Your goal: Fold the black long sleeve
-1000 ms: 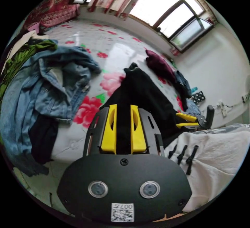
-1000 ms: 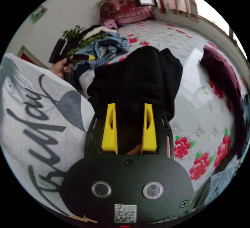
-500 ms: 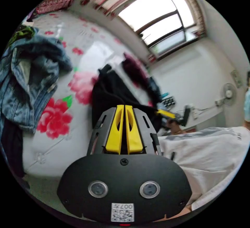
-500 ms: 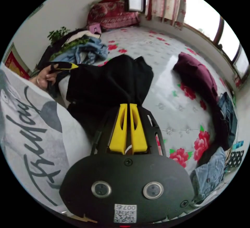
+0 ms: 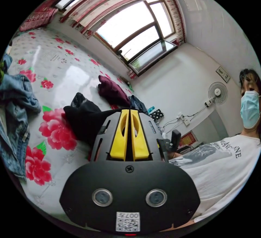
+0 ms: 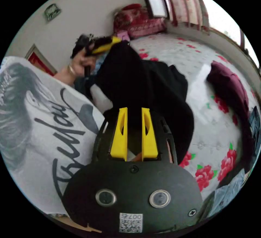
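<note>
The black long sleeve [image 5: 81, 118] lies bunched on the flowered bed, and one edge of it stretches up into my left gripper [image 5: 130, 110], which is shut on it. In the right gripper view the left gripper [image 6: 104, 45] holds that edge raised at the upper left, so the black long sleeve [image 6: 152, 86] hangs from it in a tall drape down to the bed. My right gripper [image 6: 134, 109] sits close against the lower part of the drape. Its jaws stand a little apart, with black cloth showing in the gap.
The flowered bed sheet [image 5: 54, 67] carries a maroon garment [image 5: 111, 92] [image 6: 231, 86] and a denim heap [image 5: 13, 107]. Red cushions [image 6: 141, 23] lie by the window. A person in a white printed shirt [image 5: 223, 164] [image 6: 35, 118] stands at the bed's edge.
The left gripper shut on the black cloth and lifted its edge high. The right gripper shut on the cloth half a second ago, and its jaws have since parted a little.
</note>
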Motion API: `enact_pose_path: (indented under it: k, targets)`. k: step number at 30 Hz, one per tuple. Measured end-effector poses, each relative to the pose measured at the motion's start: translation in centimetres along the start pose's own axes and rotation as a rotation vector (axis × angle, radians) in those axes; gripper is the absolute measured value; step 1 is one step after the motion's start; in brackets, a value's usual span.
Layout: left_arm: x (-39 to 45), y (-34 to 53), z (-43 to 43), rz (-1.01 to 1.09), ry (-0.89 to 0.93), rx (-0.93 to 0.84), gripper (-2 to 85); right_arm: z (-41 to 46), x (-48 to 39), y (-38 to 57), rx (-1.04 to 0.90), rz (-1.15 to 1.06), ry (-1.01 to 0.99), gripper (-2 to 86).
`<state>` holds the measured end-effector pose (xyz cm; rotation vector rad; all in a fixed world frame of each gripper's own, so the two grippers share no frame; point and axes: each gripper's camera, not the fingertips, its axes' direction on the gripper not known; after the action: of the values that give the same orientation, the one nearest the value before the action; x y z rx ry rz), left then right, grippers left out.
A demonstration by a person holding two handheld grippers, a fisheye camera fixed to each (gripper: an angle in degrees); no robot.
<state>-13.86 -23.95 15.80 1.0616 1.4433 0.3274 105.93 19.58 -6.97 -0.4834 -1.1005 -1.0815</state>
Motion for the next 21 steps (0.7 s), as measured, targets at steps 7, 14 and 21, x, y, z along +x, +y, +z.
enact_pose_path:
  k: [7,14,21]
  targets:
    - [0.9,-1.1,-0.2,0.018,-0.026,-0.02,-1.0,9.0,-0.9,2.7,-0.287,-0.02,-0.02,7.9]
    - [2.9,-1.5,-6.4,0.004,-0.007,0.096,-1.0,0.8,-0.6,2.3,-0.067,0.049,0.161,2.3]
    - [15.7,-2.1,-13.8,0.328,0.163,0.351,-1.0,-23.4,-2.8,4.9,0.623,0.151,0.352,0.9]
